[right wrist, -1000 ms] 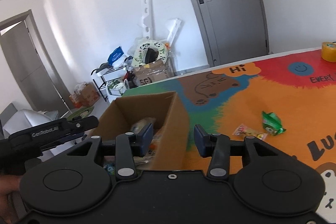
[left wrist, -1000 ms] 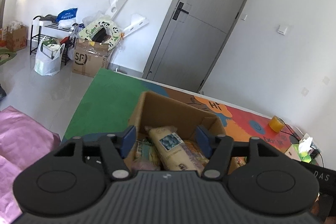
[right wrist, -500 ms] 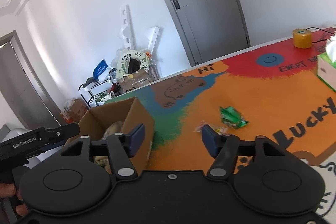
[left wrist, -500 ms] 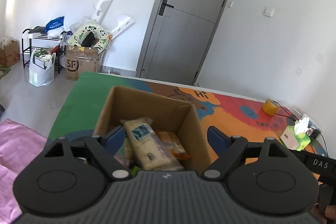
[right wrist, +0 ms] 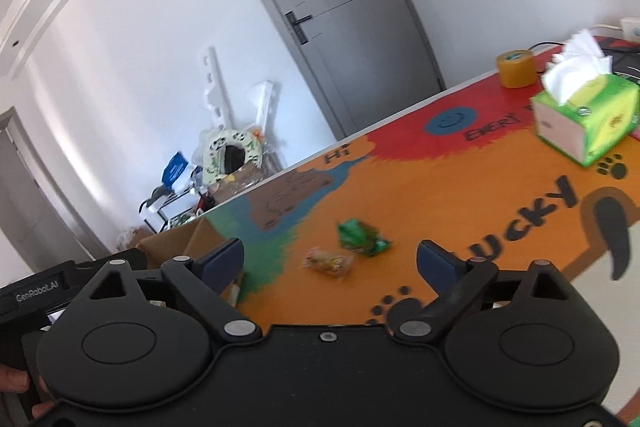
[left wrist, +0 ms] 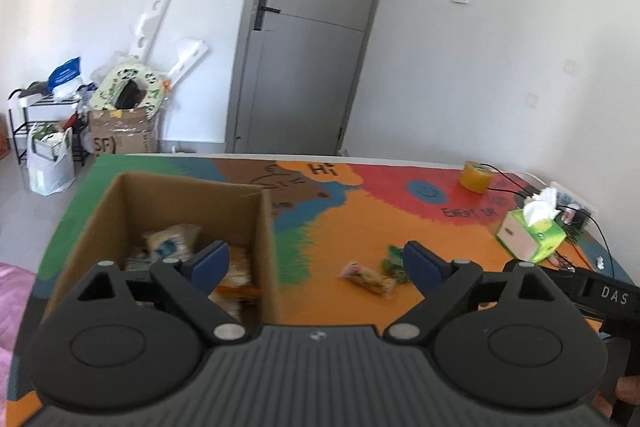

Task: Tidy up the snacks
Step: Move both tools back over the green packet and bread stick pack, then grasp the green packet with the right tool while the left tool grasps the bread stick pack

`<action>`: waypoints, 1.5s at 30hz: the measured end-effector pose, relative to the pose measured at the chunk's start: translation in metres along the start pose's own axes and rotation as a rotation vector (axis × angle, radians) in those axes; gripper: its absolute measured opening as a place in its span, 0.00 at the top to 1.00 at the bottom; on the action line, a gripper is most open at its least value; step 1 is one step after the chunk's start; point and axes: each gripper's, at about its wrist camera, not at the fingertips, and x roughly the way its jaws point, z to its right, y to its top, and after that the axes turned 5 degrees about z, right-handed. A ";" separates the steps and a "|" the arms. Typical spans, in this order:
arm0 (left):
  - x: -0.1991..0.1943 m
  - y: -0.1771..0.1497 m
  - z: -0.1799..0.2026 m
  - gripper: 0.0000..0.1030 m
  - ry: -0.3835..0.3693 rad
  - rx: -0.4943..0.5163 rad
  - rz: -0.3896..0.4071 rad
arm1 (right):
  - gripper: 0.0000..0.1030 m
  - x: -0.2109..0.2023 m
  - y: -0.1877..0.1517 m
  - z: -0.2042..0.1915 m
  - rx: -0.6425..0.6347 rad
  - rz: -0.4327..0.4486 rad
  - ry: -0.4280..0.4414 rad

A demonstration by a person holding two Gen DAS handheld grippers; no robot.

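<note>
Blue pads tipped the black fingers of the left gripper (left wrist: pixel 316 263), whose jaws were opening wide with nothing between them, the left pad hanging over the open cardboard box (left wrist: pixel 264 227) and the right pad over bare mat. The right gripper (right wrist: pixel 330 261) likewise had its jaws opening, empty, above the mat. Just beyond both lay two loose snacks side by side: a clear yellowish packet (left wrist: pixel 366 277) (right wrist: pixel 330 263) and a green packet (left wrist: pixel 394 263) (right wrist: pixel 360 235), near each other and a little to the right of the box. Inside the box sat several packets, among them a pale one with a blue label (left wrist: pixel 172 239). All of it rested on a bright painted mat (left wrist: pixel 400 211), mostly orange with red, green, blue and brown patches, lettering and paw prints. Farther right stood a green tissue box (left wrist: pixel 530 237) (right wrist: pixel 588 123) with white tissue sticking up, and beyond it a roll of tan tape (left wrist: pixel 476 177) (right wrist: pixel 516 69) with black cables nearby. Behind the surface rose white walls and a shut grey door (left wrist: pixel 308 39). To the left of the door, clutter was heaped on the floor: a cardboard carton (left wrist: pixel 120 135), white foam pieces, a black rack and a white bag.
</note>
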 end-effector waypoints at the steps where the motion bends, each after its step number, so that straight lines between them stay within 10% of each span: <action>1: 0.002 -0.001 0.005 0.10 -0.007 0.011 0.001 | 0.09 -0.001 0.001 0.006 0.008 0.003 -0.005; 16: 0.061 -0.014 0.044 0.13 -0.001 0.006 -0.068 | 0.30 0.029 0.002 0.062 0.054 -0.073 0.003; 29: 0.110 -0.020 0.046 0.52 0.038 -0.056 -0.140 | 0.35 0.089 0.013 0.055 0.023 -0.172 0.077; 45: 0.142 -0.023 0.032 0.58 0.114 -0.121 -0.178 | 0.49 0.155 0.003 0.035 -0.040 -0.275 0.124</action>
